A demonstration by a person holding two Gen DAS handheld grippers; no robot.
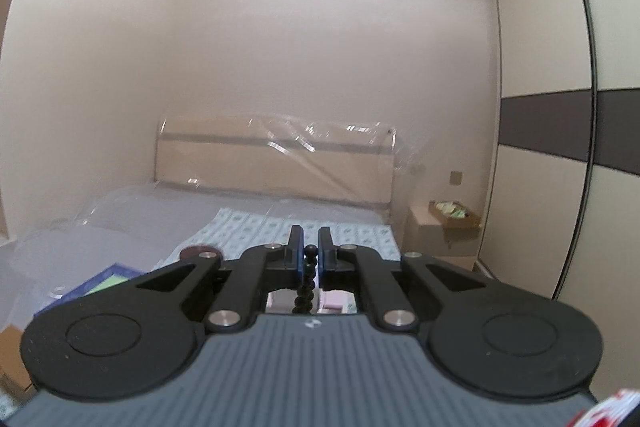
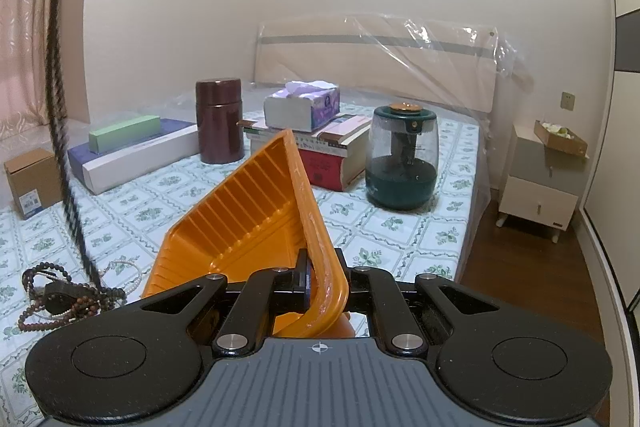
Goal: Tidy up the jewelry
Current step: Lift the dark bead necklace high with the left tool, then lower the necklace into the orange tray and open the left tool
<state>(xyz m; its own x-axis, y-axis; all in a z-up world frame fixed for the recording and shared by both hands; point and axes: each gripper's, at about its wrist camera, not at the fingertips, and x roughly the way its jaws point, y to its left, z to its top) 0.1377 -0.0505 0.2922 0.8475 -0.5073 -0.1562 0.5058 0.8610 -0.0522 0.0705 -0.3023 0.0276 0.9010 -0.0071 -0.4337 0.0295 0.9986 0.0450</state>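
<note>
Left wrist view: your left gripper (image 1: 310,247) is pointing almost level across the room, toward a plastic-wrapped headboard (image 1: 276,163) at 12 o'clock. Its jaws are nearly closed, pinching a strand of dark round beads (image 1: 307,275). The strand is running straight down between the pads toward 6 o'clock, so its long axis is vertical. Whether this view shows a single strand or a doubled one, I cannot tell. A bedside cabinet (image 1: 428,231) is sitting at 3 o'clock beside the bed.

Right wrist view: your right gripper (image 2: 320,277) is clamping the near rim of an orange ribbed tray (image 2: 244,215), jaws closed tight on the plastic wall. You are holding the tray tilted, its far corner pointing up toward 12 o'clock and its open hollow facing 9 o'clock. The tray is holding nothing that I can see. At 9 o'clock, a long dark beaded strand (image 2: 60,115) is hanging from above the frame down to a tangled pile of jewelry (image 2: 68,293) lying on the patterned bedspread (image 2: 400,227) at 8 o'clock, just beside the tray's low edge. The pile is mixing brown beads, pale pearls and a dark piece. So the jewelry is lying left of the tray mouth, and your left hand is the nearer one.

Farther back, a maroon canister (image 2: 219,119), a tissue box (image 2: 302,107) and a green-based jar (image 2: 404,163) are standing between 11 and 1 o'clock.
</note>
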